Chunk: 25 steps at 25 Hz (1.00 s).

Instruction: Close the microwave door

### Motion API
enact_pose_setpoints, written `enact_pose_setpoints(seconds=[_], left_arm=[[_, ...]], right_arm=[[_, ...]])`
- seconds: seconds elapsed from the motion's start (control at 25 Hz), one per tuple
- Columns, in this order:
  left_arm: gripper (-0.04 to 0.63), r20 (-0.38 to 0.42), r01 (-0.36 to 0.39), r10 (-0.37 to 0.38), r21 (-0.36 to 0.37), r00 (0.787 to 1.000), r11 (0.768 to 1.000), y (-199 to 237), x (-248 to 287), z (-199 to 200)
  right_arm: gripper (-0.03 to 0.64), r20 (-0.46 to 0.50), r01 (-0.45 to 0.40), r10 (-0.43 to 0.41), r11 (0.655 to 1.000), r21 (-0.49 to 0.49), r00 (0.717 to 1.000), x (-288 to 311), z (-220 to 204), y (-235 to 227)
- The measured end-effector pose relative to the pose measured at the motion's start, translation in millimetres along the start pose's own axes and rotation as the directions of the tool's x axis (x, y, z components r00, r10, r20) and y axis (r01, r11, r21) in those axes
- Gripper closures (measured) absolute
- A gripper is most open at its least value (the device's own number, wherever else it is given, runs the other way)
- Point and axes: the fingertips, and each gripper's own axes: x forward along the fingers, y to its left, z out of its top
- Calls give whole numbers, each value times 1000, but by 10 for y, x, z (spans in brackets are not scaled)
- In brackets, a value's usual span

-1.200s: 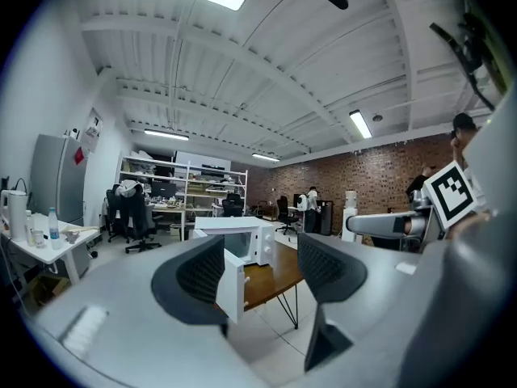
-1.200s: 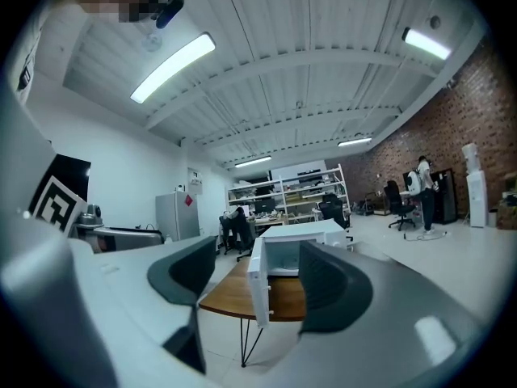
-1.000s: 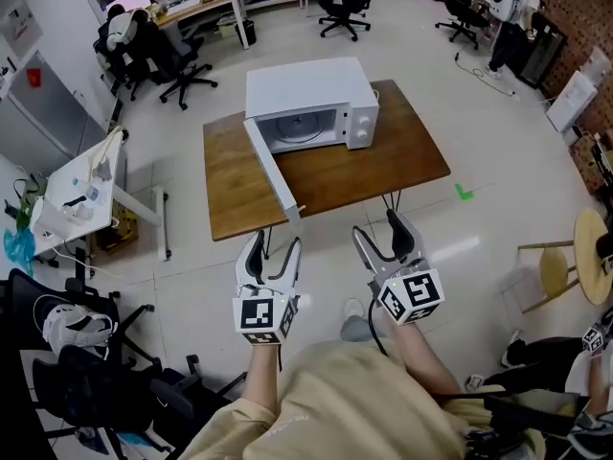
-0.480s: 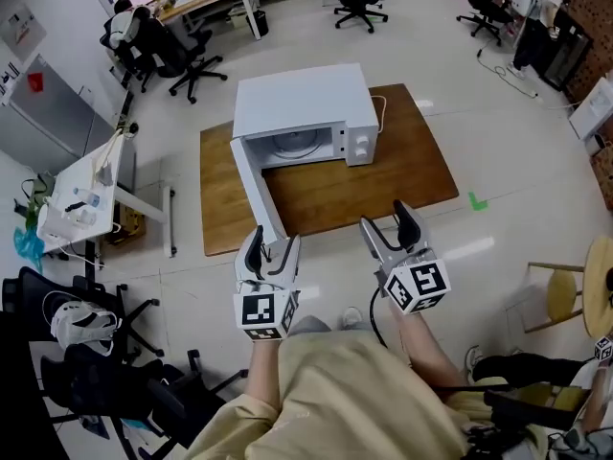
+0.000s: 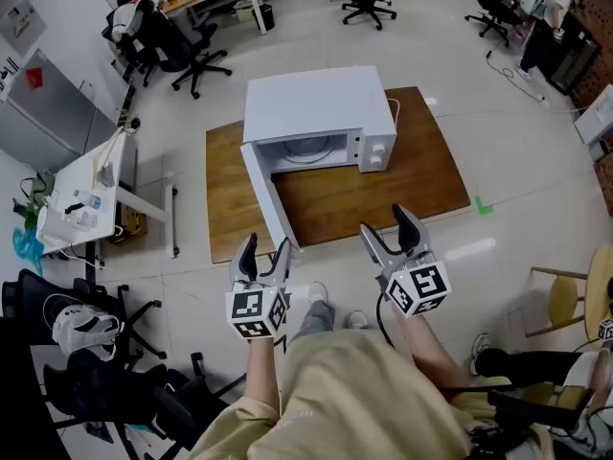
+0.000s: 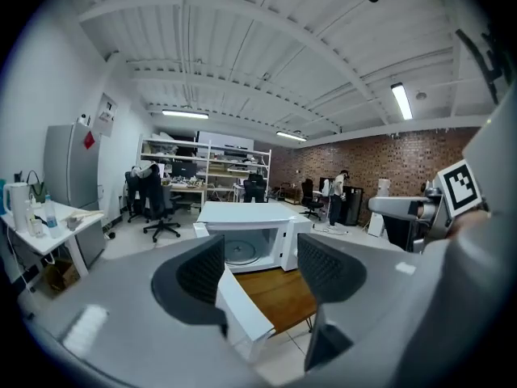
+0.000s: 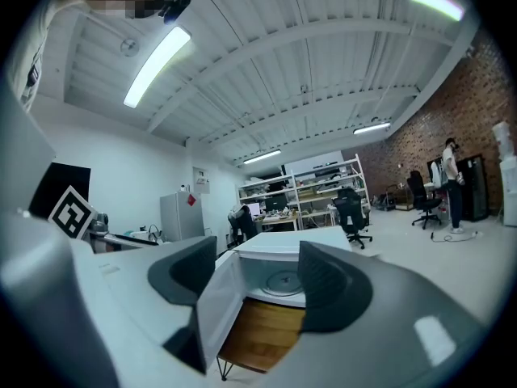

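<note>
Left gripper [image 5: 265, 244] nearer the open microwave door [image 5: 268, 199], right gripper [image 5: 383, 220] beside it; both agape, empty.

Microwave [image 5: 316, 111]: white box, upright on a wooden table [image 5: 383, 195], set toward the far edge and a bit left of centre, opening facing the person. Door [image 5: 268, 199]: white, hinged on the left side, wide open, swung out roughly square to the front face. It runs across the tabletop toward the person, and its free edge reaches about the table's near edge. The cavity is exposed, with a round glass turntable [image 5: 308, 149] inside and nothing visible on it. Control panel [image 5: 376, 149] with knobs sits at the right of the front face. Door not yet closed.
</note>
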Motion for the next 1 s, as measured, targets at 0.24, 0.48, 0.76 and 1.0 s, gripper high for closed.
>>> enact_pose_setpoints(seconds=[0.24, 0.48, 0.76, 1.0], left_arm=[[308, -277, 42, -89, -171, 957, 984, 561, 345, -732], [308, -334, 113, -215, -299, 918, 947, 973, 513, -1051], [316, -374, 177, -327, -383, 868, 907, 1237, 755, -1205], [350, -389, 189, -369, -429, 844, 883, 1057, 790, -1195]], right_arm=[[310, -19, 39, -40, 998, -49, 999, 538, 52, 17], [310, -28, 57, -59, 996, -68, 998, 1117, 7, 296], [310, -86, 72, -79, 994, -79, 993, 1537, -209, 446], [310, -89, 52, -61, 993, -105, 994, 1630, -130, 278]])
